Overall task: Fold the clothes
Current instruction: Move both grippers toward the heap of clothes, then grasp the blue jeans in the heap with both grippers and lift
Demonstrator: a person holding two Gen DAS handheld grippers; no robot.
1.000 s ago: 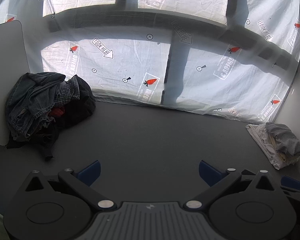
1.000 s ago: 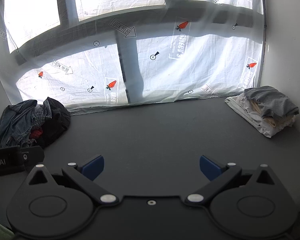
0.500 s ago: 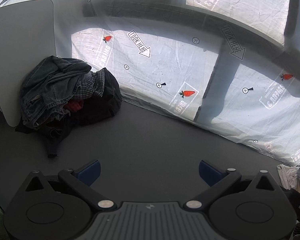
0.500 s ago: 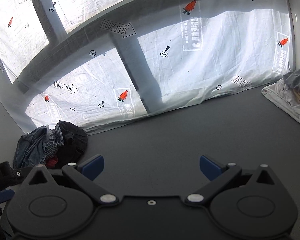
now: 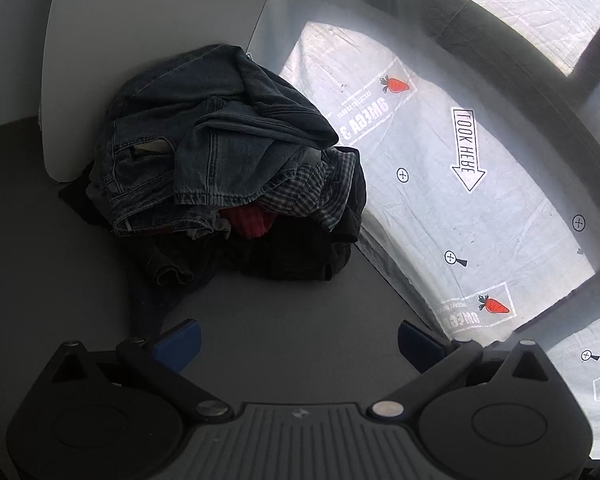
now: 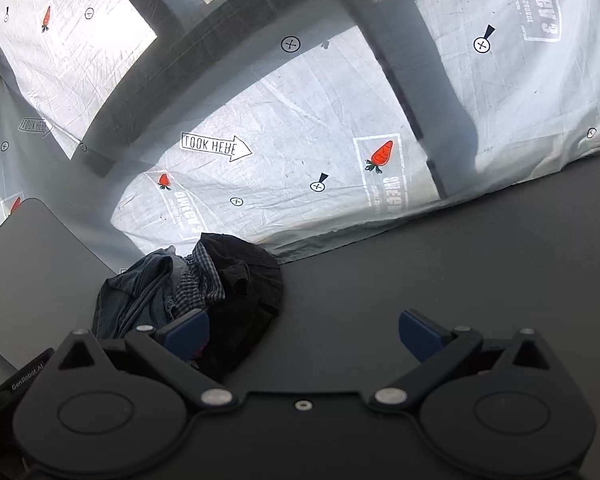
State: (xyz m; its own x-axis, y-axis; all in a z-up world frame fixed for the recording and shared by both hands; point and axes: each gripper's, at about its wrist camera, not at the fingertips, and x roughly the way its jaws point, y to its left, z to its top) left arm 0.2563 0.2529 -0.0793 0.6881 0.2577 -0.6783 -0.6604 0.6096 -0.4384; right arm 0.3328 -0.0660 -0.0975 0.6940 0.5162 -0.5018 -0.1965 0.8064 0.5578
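A heap of unfolded clothes [image 5: 228, 168] lies on the dark grey table [image 5: 292, 320] against a white board: blue denim on top, a checked shirt, something red and a black garment underneath. It also shows in the right wrist view [image 6: 204, 292]. My left gripper [image 5: 299, 340] is open and empty, a short way in front of the heap. My right gripper [image 6: 303, 330] is open and empty, to the right of the heap, its left finger in front of the black garment.
A white board [image 5: 148, 40] stands behind the heap. A white printed sheet [image 6: 300, 168] with carrots and arrows hangs along the table's far edge. Bare table surface [image 6: 480, 264] stretches to the right of the heap.
Both grippers have swung left and moved toward the clothes heap, which now looks much larger. The folded stack at the right has left both views.
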